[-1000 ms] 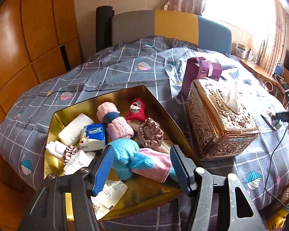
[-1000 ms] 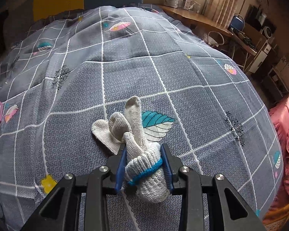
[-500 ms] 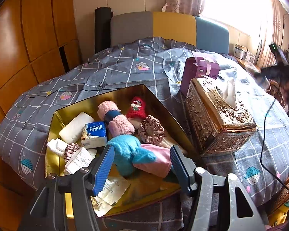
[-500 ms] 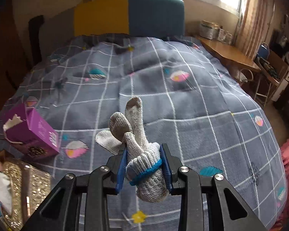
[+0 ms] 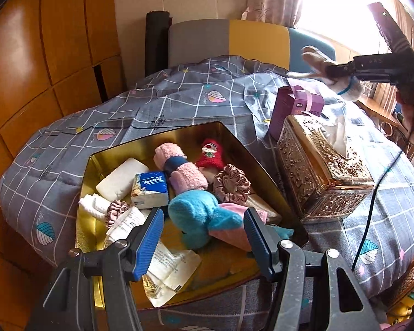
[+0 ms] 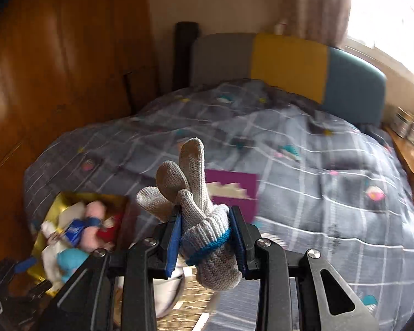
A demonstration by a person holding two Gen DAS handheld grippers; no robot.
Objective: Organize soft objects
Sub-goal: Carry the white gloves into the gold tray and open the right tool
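Observation:
A gold tin [image 5: 105,151] lies on the bed and holds soft things: a blue plush [image 5: 198,215], pink socks [image 5: 179,169], a red sock [image 5: 209,157], scrunchies and tissue packs. My left gripper [image 5: 204,237] is open and empty over the tin's near edge. My right gripper [image 6: 207,237] is shut on a grey knit glove [image 6: 198,207] with a blue cuff band, held in the air. It also shows in the left wrist view [image 5: 334,71], high at the right, above the purple box [image 5: 292,107]. The tin appears at lower left of the right wrist view [image 6: 55,204].
An ornate gold tissue box [image 5: 320,171] stands right of the tin, with the purple box behind it. The grey checked quilt [image 5: 124,121] covers the bed. A wooden wall panel [image 5: 41,55] is on the left, a headboard [image 5: 248,44] behind, and a black cable [image 5: 372,207] hangs at right.
My right gripper has lifted the glove off the quilt and swung left toward the tin and boxes. My left gripper has stayed open over the tin.

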